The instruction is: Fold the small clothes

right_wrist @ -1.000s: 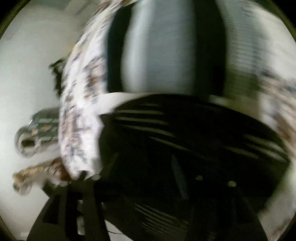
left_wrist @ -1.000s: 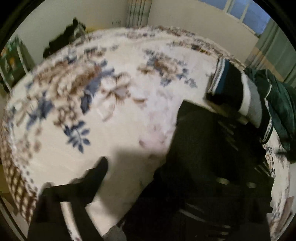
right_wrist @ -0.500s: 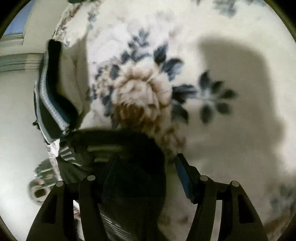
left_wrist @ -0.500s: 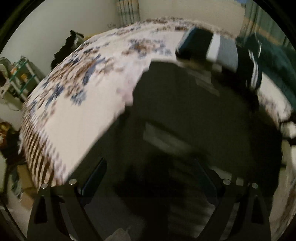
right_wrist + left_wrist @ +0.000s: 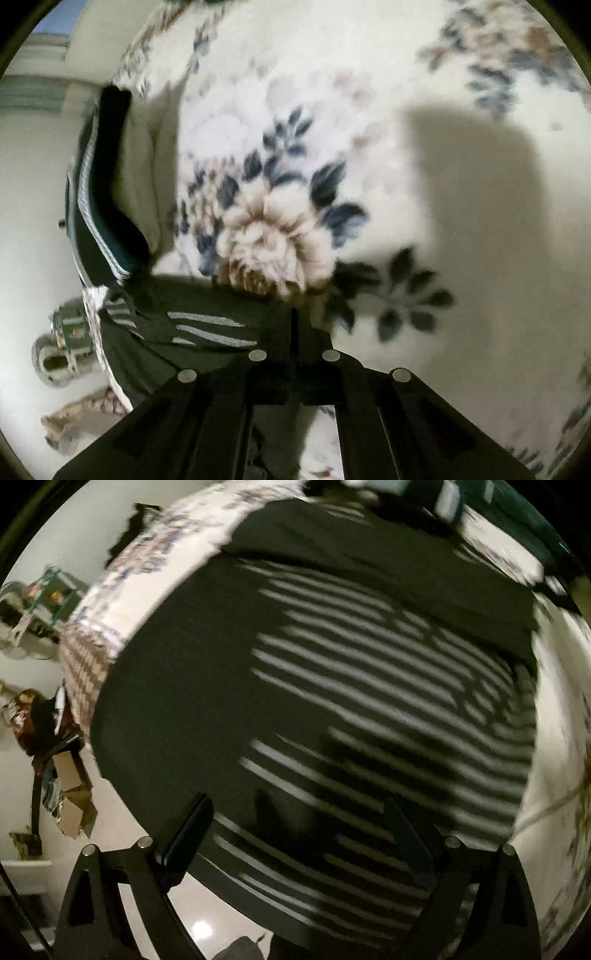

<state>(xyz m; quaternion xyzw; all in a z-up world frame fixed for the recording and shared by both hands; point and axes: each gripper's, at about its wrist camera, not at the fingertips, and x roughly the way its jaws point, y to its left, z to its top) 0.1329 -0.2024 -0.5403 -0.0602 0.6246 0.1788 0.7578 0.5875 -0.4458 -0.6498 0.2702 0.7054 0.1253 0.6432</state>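
The left gripper [image 5: 295, 834] now hangs over the near edge of the bed with its fingers spread wide, and the dark striped shirt [image 5: 332, 686] fills almost its whole view, where a second ago it took up only the lower right corner and the flowered bedspread [image 5: 122, 602] covered most of the picture. The right gripper [image 5: 294, 325], open around a fold of dark cloth half a second ago, now has its fingers pressed together on the shirt's edge [image 5: 207, 325]. Its view has swung from the folded pile of clothes [image 5: 99, 192] to the bedspread's large flower.

Left claw [image 5: 295, 834] gapes wide; right claw [image 5: 293, 325] is pinched closed.
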